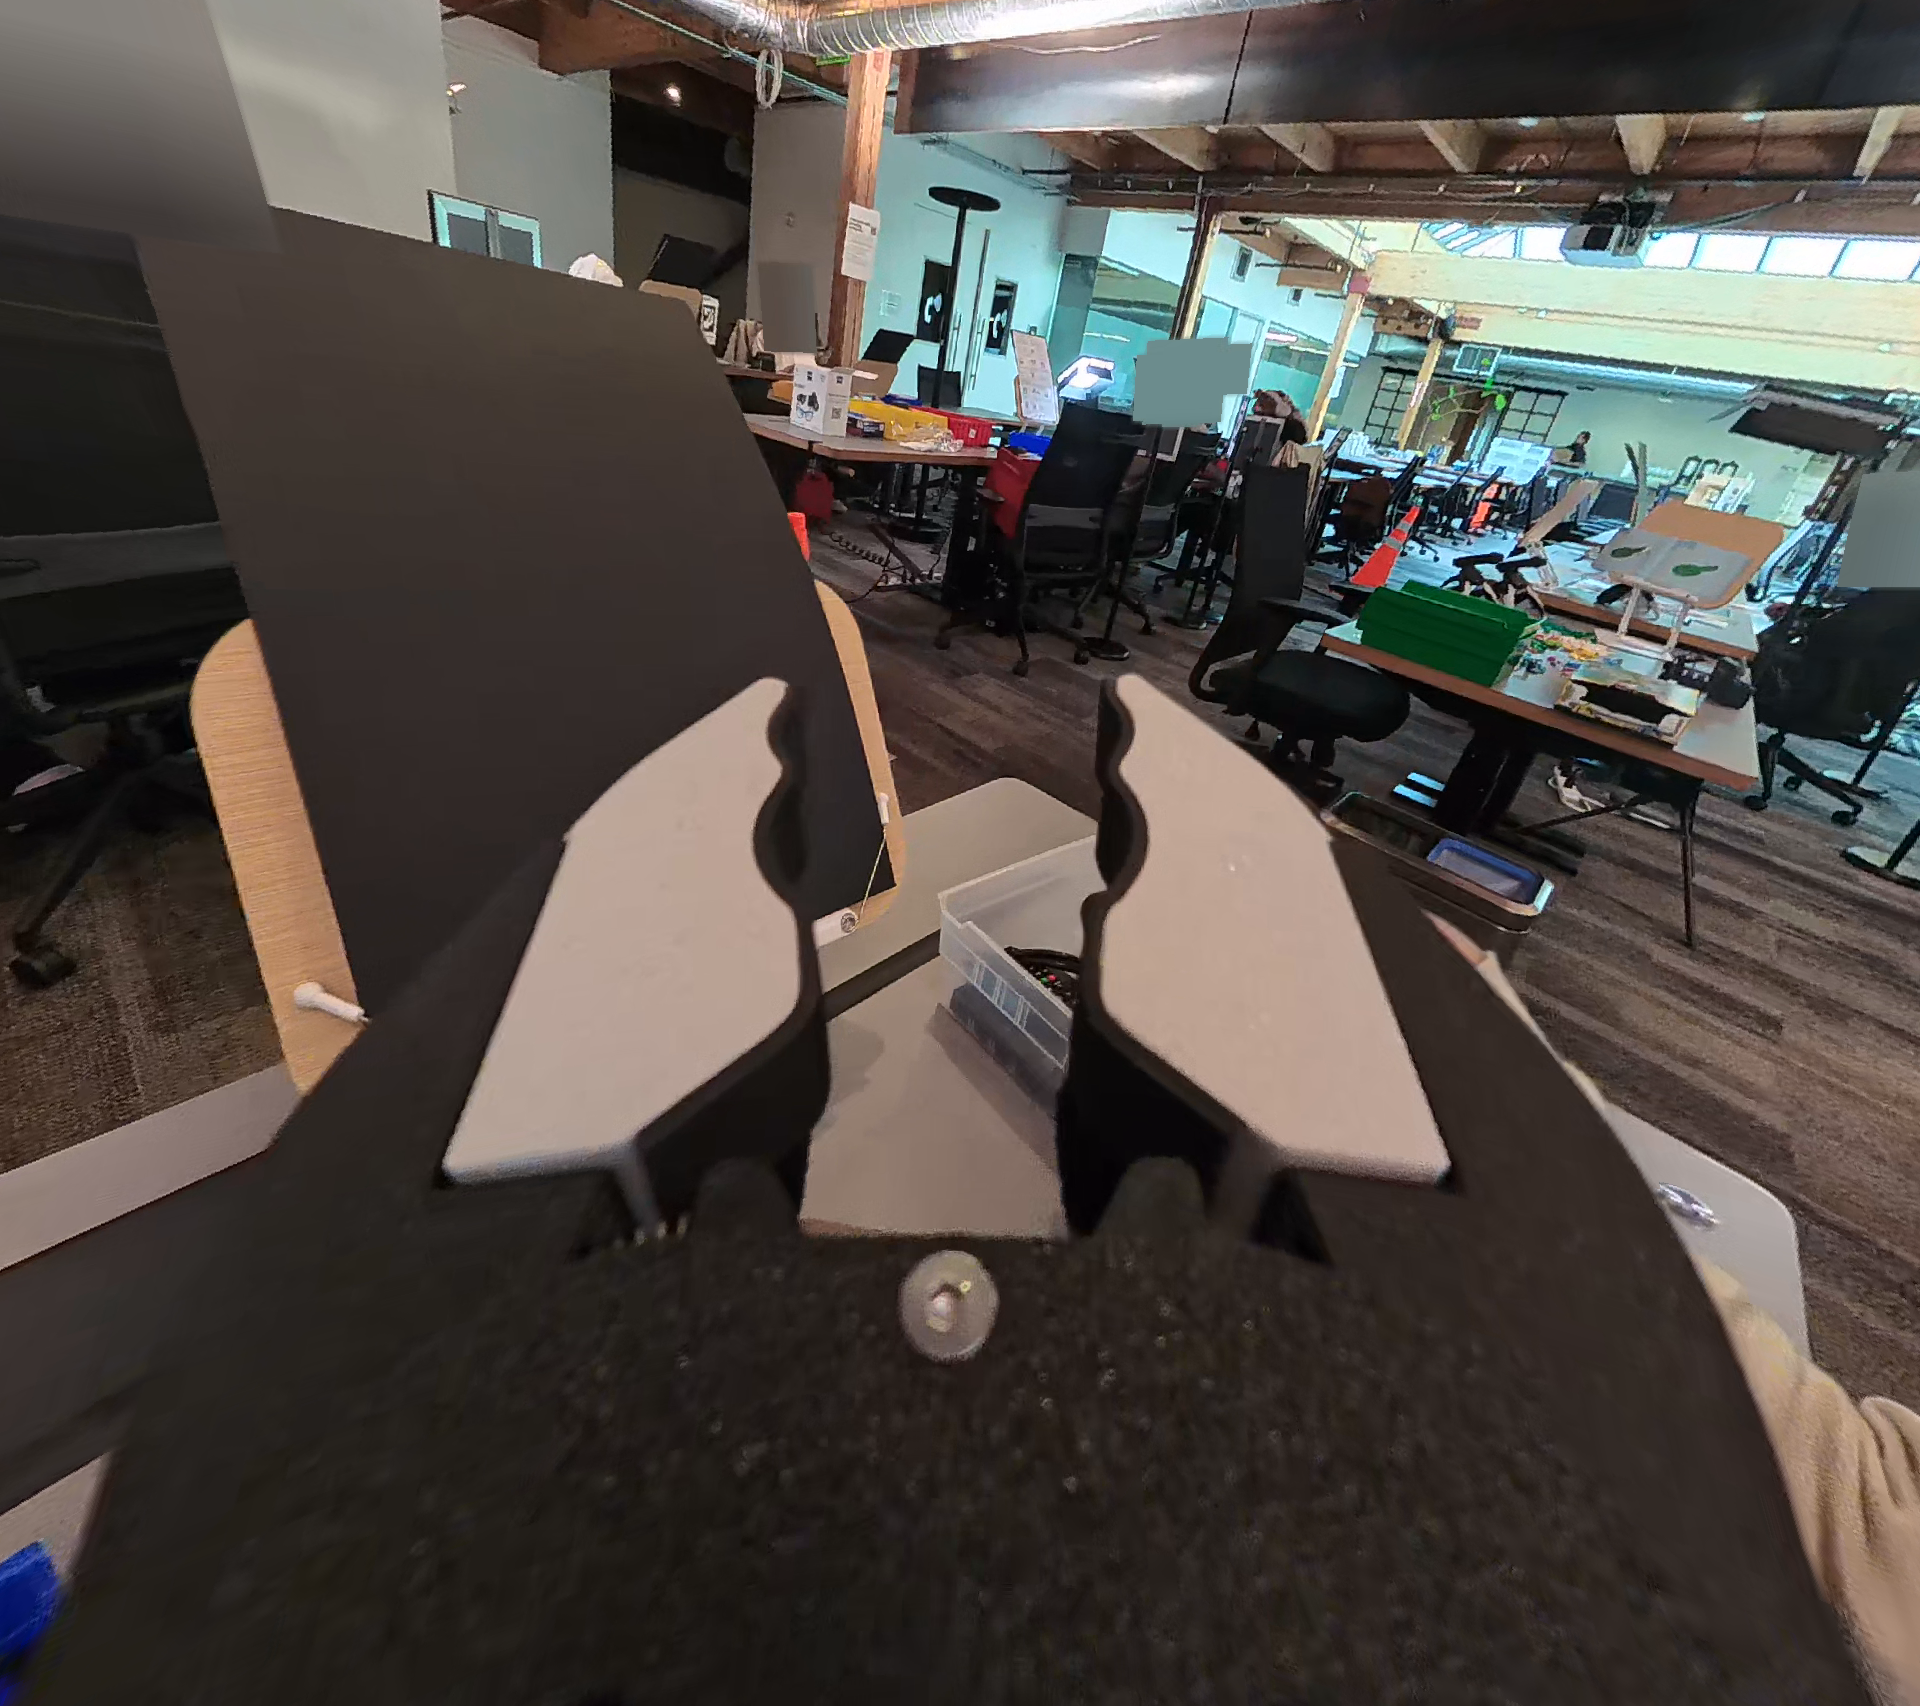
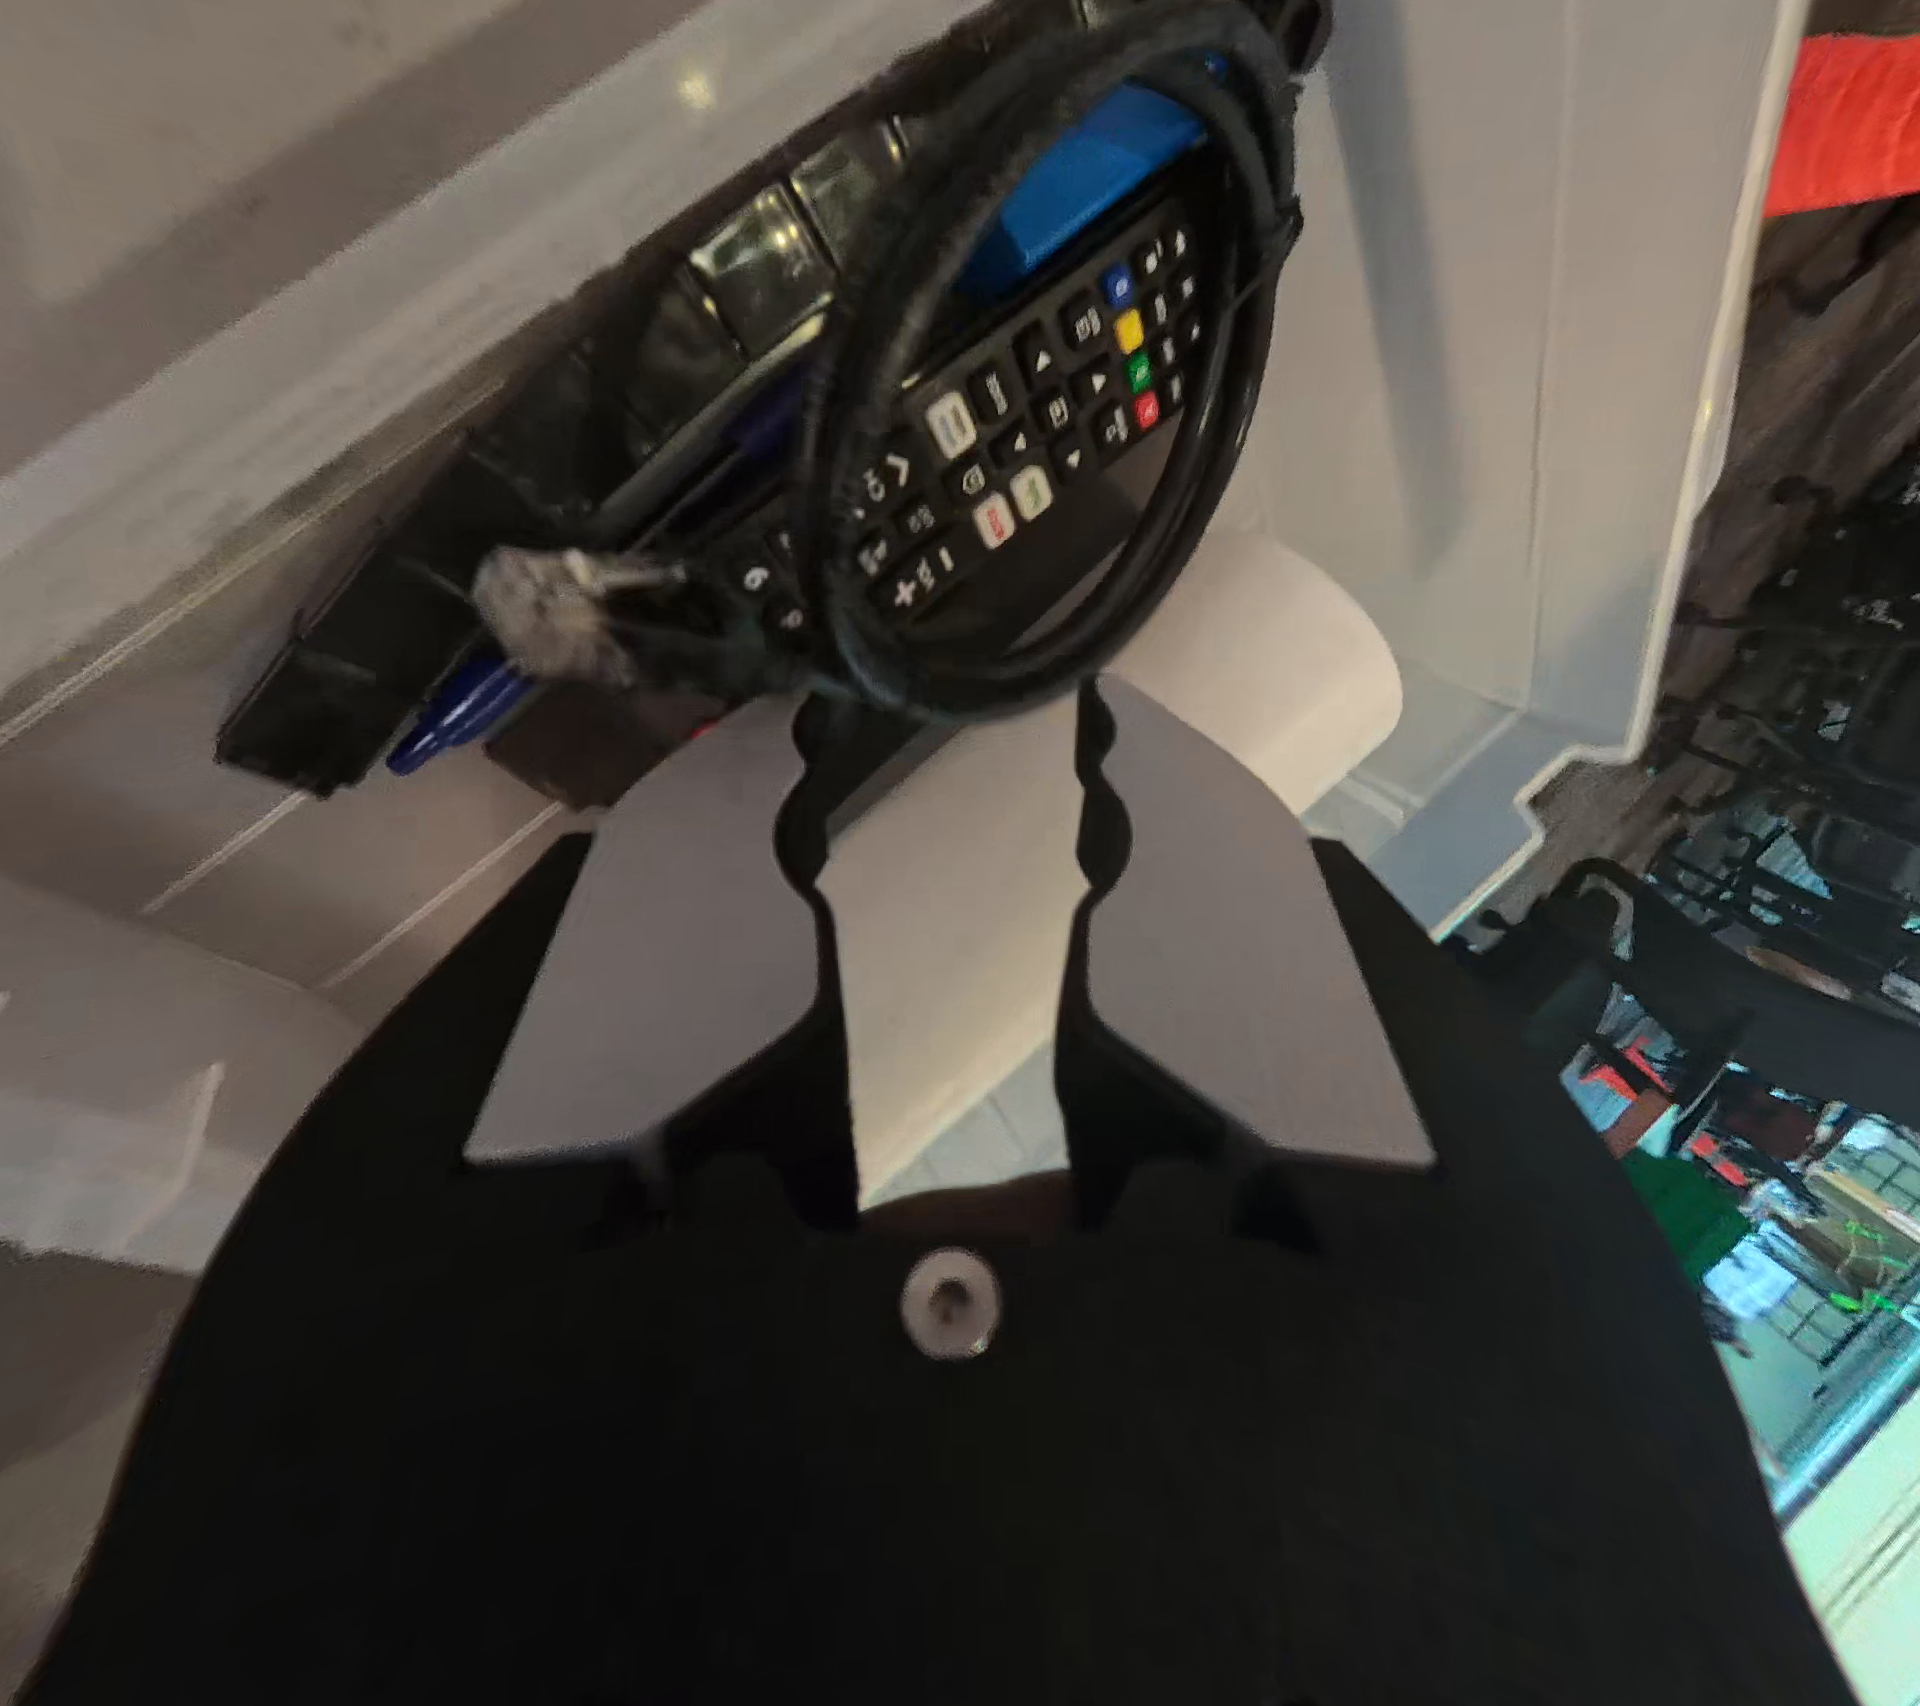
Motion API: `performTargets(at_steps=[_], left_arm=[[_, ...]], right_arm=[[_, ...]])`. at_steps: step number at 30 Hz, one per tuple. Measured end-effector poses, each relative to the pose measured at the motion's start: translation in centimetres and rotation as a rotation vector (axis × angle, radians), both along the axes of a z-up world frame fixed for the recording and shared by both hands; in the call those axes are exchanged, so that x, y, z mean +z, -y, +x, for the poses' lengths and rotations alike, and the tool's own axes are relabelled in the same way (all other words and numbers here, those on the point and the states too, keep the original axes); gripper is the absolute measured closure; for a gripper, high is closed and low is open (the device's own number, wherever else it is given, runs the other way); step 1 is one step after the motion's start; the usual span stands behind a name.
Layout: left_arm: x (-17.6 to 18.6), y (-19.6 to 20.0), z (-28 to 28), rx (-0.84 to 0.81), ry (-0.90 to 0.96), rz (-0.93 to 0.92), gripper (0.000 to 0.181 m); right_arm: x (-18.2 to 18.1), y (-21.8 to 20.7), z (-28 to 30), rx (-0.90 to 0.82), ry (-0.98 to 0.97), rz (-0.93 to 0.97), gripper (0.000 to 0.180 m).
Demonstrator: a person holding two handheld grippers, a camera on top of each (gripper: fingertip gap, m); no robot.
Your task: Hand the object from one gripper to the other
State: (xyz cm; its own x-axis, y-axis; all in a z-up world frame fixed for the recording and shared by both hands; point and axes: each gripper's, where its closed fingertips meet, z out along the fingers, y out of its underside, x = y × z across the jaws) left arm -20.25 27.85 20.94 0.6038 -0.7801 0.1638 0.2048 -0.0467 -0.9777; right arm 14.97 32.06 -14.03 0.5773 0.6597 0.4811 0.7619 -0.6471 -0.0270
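Observation:
A coiled black cable (image 2: 831, 461) with clear plug ends lies on top of a black remote control (image 2: 1039, 420) inside a clear plastic bin (image 2: 1455, 306). My right gripper (image 2: 951, 711) is open, pointing down into the bin, and its fingertips straddle the lower edge of the cable coil. I cannot tell if they touch it. My left gripper (image 1: 948, 700) is open and empty, held above the grey table (image 1: 935, 1126) and facing out into the room. The same bin (image 1: 997, 918) sits just beyond its fingers.
The bin also holds a blue item (image 2: 1081, 181), blue pens (image 2: 457, 711), dark boxes and a white roll (image 2: 1278, 669). A black board on a wooden panel (image 1: 499, 565) stands to the left. A waste bin (image 1: 1455, 867), chairs and desks lie beyond.

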Motion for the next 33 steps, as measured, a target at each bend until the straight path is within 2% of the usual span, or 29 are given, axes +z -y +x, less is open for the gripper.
performTargets(at_steps=[1, 4, 7, 11, 14, 16, 17, 18, 20, 22, 24, 26, 29, 33], left_arm=[[0.0, 0.0, 0.0, 0.006, -0.008, 0.003, 0.127], [0.0, 0.0, -0.1, 0.025, -0.018, 0.011, 0.125], [0.2, 0.5, -0.2, 0.027, -0.024, 0.023, 0.123], [-0.7, 0.7, -2.3, 0.099, -0.114, -0.001, 0.123], [-0.7, 1.2, -5.3, 0.178, -0.226, -0.053, 0.123], [-1.2, 1.8, -7.6, 0.242, -0.318, -0.088, 0.123], [-1.8, 2.1, -8.7, 0.269, -0.367, -0.110, 0.123], [-2.9, 2.4, -9.7, 0.290, -0.415, -0.137, 0.123], [-6.3, 2.6, -11.7, 0.316, -0.513, -0.215, 0.122], [-11.1, 2.2, -14.1, 0.331, -0.593, -0.328, 0.121], [-16.5, 1.7, -16.1, 0.298, -0.698, -0.425, 0.124], [-21.2, 0.6, -18.6, 0.272, -0.838, -0.438, 0.131], [-26.3, -1.5, -22.1, 0.237, -1.014, -0.453, 0.135], [-32.1, -3.1, -24.8, 0.151, -1.228, -0.619, 0.141]], right_arm=[[0.5, 0.4, -0.1, -0.012, -0.021, 0.002, 0.132], [2.8, 2.1, -1.9, -0.034, -0.156, 0.026, 0.117], [9.1, 2.4, -5.0, 0.041, -0.299, 0.241, 0.121], [18.0, 5.0, -14.4, 0.413, -0.653, 0.516, 0.132], [21.1, 8.6, -23.7, 0.745, -1.032, 0.555, 0.137], [20.0, 11.0, -29.5, 0.850, -1.386, 0.398, 0.132], [18.2, 10.9, -31.6, 0.800, -1.514, 0.331, 0.131], [15.3, 10.3, -33.3, 0.732, -1.557, 0.262, 0.133], [10.3, 9.7, -35.3, 0.621, -1.575, 0.201, 0.121], [8.0, 9.6, -35.8, 0.542, -1.682, 0.220, 0.125], [7.1, 9.2, -35.3, 0.494, -1.745, 0.290, 0.128], [7.1, 9.7, -34.8, 0.525, -1.736, 0.328, 0.131], [7.5, 10.7, -34.3, 0.525, -1.776, 0.345, 0.133], [6.6, 11.3, -34.5, 0.517, -1.814, 0.291, 0.137]])
